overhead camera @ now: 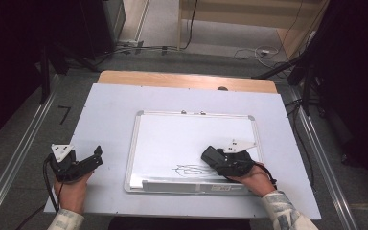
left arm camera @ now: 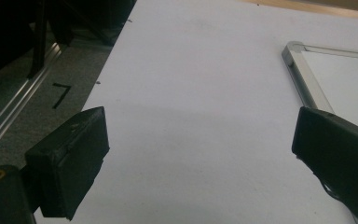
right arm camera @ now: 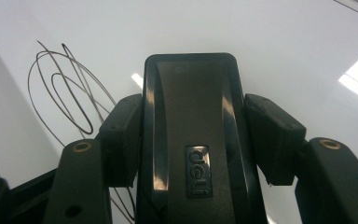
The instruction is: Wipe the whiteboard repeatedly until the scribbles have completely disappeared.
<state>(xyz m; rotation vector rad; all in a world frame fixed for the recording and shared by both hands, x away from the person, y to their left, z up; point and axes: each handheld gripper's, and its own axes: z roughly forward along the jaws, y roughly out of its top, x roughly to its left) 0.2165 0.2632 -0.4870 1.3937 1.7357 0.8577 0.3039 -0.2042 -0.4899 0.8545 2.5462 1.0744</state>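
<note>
Two handheld grippers are seen at a white-covered table [overhead camera: 110, 110], each held by a hand reaching in from the near edge. The right gripper [overhead camera: 210, 156] is laid low over the lower right part of a framed whiteboard [overhead camera: 136, 143], its jaws pointing to the left and its grey three-cornered plate [overhead camera: 237, 145] turned upward. A black eraser [right arm camera: 191, 135] marked "deli" is clamped between its jaws, which are pressed against the eraser's two long sides. The right hand [overhead camera: 256, 179] is wrapped around the rear of the tool, with a patterned sleeve [overhead camera: 282, 213] running off toward the bottom right corner. A scribble of looping black lines [overhead camera: 189, 168] is drawn on the board just left of the eraser, above the board's lower rail; in the right gripper view the loops [right arm camera: 63, 88] are seen beside the left jaw.

The left gripper [overhead camera: 97, 155] is held off the board, near the table's front left corner, angled toward the right and away from the person. Its jaws are set wide apart with nothing between them, and bare white table surface [left arm camera: 196, 116] is seen in the gap. The whiteboard's metal corner [left arm camera: 298, 60] is caught just beyond the right-hand jaw in the left gripper view. The left hand [overhead camera: 72, 189] is closed around the tool from below, and a cable [overhead camera: 45, 179] is looped down beside the wrist.
</note>
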